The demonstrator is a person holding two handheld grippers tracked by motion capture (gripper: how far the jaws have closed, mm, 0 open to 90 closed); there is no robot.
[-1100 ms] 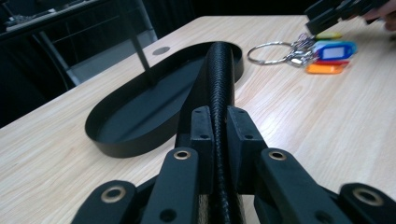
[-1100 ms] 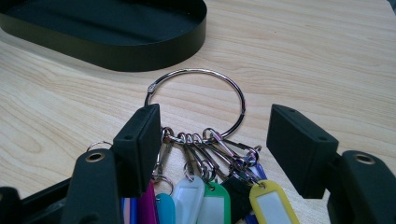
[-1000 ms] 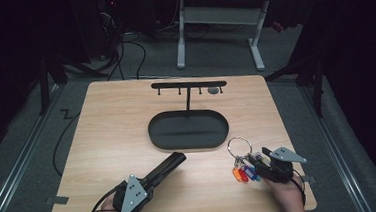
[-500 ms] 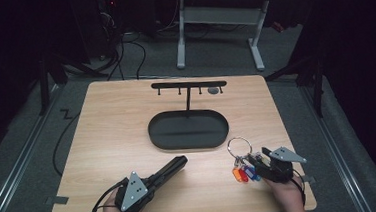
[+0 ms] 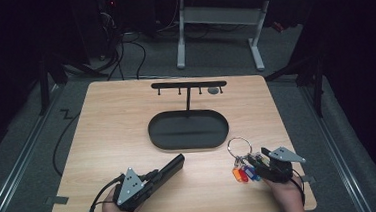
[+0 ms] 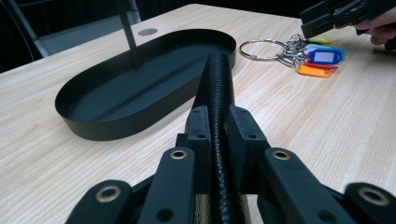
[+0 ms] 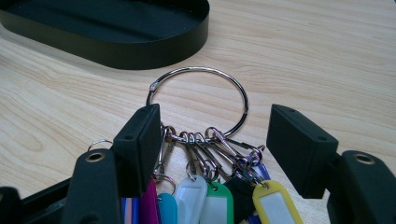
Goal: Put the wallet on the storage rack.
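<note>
The left gripper (image 6: 217, 135) pinches a black leather case (image 6: 218, 79), its jaws having just eased slightly, with the case's far end near the black tray (image 5: 154, 138), while the right gripper (image 7: 212, 140) stands spread around the key ring (image 7: 198, 100) lying between its jaws.

grippers: 2, left gripper (image 5: 176, 163), right gripper (image 5: 247, 158) | black case (image 5: 168, 169): 1 | key ring (image 5: 239, 145): 1 | coloured tags (image 7: 205, 198): several, exact number unclear | oval black tray (image 5: 189, 145): 1 | hook rack (image 5: 188, 85): 1 | table (image 5: 113, 136): 1

shiny metal ring (image 7: 198, 100), matt black tray (image 5: 158, 138)
</note>
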